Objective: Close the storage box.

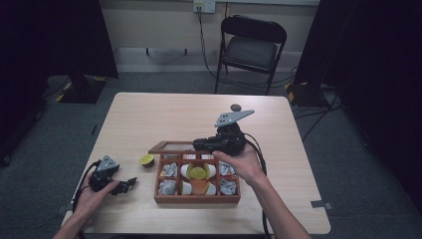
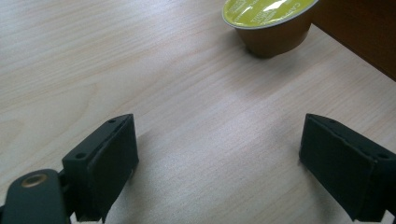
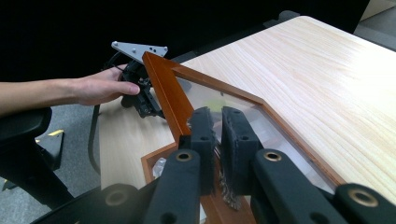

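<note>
While the person's forearms enter from the table's near edge, the scene reads as follows, near to far.

Left gripper (image 1: 130, 182): held low over the table (image 1: 149, 114) near its near-left corner, left of the box. In the left gripper view (image 2: 219, 158) its jaws stand wide apart over bare wood, with nothing between them.

Left hand (image 1: 97, 191): wrapped round the gripper body, with the cable trailing towards the near edge.

Wooden box (image 1: 197, 198): sits near the middle of the near half of the table, divided into compartments that hold grey wrapped packets, white capsules and one yellow-green-topped capsule.

Loose capsule (image 1: 147, 160): brown cup with yellow-green foil top, upright on the table just beside the box's far-left corner. In the left gripper view (image 2: 268, 23) it stands ahead of the open jaws, apart from them, next to the box wall.

Right hand (image 1: 244, 164): over the far-right part of the box, holding the right gripper.

Right gripper (image 1: 199, 145): at the far edge of the box. In the right gripper view (image 3: 218, 140) the jaws are closed on the wooden frame of the lid.

Box lid (image 1: 171, 147): glazed, wooden-framed, raised from the box's far edge and clamped in the right gripper.

Small dark disc (image 1: 236, 107): lies on the table towards the far edge, well apart from the box.

Folding chair (image 1: 251, 47): stands on the floor beyond the table's far edge.
</note>
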Motion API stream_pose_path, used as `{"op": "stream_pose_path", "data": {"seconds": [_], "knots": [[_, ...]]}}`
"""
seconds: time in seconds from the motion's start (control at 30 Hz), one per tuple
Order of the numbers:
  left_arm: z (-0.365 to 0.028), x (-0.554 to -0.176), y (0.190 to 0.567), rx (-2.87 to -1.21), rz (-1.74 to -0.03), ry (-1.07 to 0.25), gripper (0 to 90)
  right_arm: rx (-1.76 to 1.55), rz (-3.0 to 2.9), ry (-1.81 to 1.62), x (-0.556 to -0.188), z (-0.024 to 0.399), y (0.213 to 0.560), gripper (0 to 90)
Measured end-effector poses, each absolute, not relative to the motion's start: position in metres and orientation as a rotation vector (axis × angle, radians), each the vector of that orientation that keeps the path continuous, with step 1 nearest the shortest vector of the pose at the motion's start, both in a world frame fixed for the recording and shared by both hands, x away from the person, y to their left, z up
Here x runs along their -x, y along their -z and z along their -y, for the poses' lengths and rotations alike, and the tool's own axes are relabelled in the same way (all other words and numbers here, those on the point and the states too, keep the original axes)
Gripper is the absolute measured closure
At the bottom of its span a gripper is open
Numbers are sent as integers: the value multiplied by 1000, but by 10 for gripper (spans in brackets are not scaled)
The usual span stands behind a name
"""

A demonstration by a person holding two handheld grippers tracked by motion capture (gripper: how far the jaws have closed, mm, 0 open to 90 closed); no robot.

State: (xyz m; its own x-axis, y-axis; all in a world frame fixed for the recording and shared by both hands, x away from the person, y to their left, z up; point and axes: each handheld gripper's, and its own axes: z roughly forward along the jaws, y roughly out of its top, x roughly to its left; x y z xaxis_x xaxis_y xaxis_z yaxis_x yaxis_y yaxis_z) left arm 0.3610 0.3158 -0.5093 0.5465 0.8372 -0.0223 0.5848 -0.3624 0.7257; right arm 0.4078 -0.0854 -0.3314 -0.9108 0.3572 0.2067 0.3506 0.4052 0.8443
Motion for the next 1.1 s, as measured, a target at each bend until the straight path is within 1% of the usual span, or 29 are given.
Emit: {"op": "stream_pose_path", "data": {"seconds": [1.1], "knots": [[-316, -361, 510, -2085, -1135, -452, 100, -606, -2656, -1531, -395, 84, 340, 837]]}}
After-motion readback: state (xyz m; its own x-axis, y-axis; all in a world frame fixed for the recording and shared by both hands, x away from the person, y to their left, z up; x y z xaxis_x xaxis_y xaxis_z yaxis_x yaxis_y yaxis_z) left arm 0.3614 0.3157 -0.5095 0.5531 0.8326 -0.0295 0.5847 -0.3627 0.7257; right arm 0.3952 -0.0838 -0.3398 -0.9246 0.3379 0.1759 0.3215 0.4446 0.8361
